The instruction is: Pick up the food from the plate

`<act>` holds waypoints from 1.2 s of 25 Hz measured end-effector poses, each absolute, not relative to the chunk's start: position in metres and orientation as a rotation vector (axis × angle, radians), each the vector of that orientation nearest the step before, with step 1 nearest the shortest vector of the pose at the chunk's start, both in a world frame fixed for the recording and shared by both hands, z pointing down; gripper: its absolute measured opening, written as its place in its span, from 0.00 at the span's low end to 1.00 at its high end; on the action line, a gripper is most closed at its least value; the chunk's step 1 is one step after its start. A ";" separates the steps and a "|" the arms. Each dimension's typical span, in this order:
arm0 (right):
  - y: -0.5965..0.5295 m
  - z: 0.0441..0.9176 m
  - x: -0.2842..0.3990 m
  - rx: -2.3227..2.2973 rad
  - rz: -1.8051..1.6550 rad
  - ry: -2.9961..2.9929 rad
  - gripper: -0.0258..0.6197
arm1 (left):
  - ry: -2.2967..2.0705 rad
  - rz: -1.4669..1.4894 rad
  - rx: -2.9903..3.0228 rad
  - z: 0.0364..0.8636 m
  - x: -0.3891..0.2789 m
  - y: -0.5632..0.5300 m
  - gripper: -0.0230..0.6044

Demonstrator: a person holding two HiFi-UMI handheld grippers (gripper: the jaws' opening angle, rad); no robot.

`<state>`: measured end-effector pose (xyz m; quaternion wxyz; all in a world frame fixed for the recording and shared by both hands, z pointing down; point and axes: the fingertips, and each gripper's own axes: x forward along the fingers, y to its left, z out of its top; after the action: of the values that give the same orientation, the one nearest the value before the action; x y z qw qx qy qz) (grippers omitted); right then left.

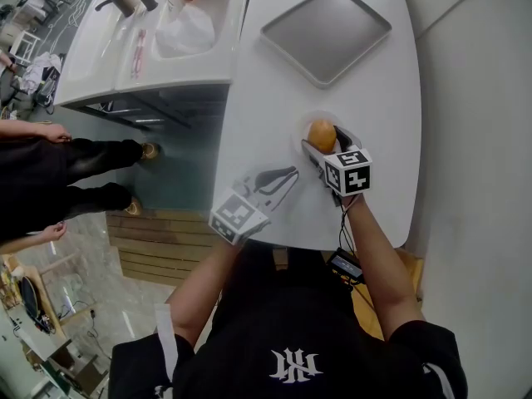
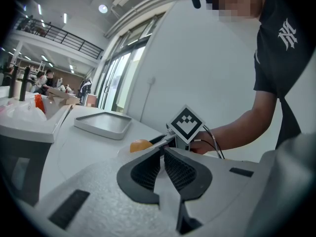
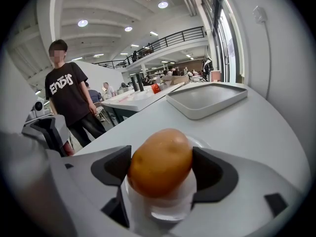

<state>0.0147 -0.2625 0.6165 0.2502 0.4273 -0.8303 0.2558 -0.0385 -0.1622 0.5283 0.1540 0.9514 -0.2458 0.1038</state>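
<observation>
An orange-brown, potato-like piece of food (image 1: pixel 322 134) sits between the jaws of my right gripper (image 1: pixel 325 147), just over a small clear plate (image 1: pixel 350 133) on the white table (image 1: pixel 274 98). In the right gripper view both pads press the food (image 3: pixel 160 162) from the sides, with the plate's rim (image 3: pixel 197 141) showing behind it. My left gripper (image 1: pixel 291 174) lies low over the table to the left of the plate, jaws together and empty. From the left gripper view the food (image 2: pixel 140 144) shows past the shut left gripper (image 2: pixel 162 150).
A grey square tray (image 1: pixel 326 33) lies at the far end of the table. A white counter (image 1: pixel 150 48) with bottles and a bag stands to the left across a gap. A person in black (image 1: pixel 75 173) stands beside it. The table's near edge is at my body.
</observation>
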 end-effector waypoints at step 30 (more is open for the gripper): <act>-0.234 0.540 0.041 1.233 0.593 -2.406 0.57 | -0.777 0.285 2.749 0.508 -0.036 -0.138 0.05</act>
<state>0.0412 -0.2337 0.5400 0.1858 0.4378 -0.8541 0.2106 -0.0356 -0.1376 0.5075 0.1348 0.9488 -0.2681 0.0985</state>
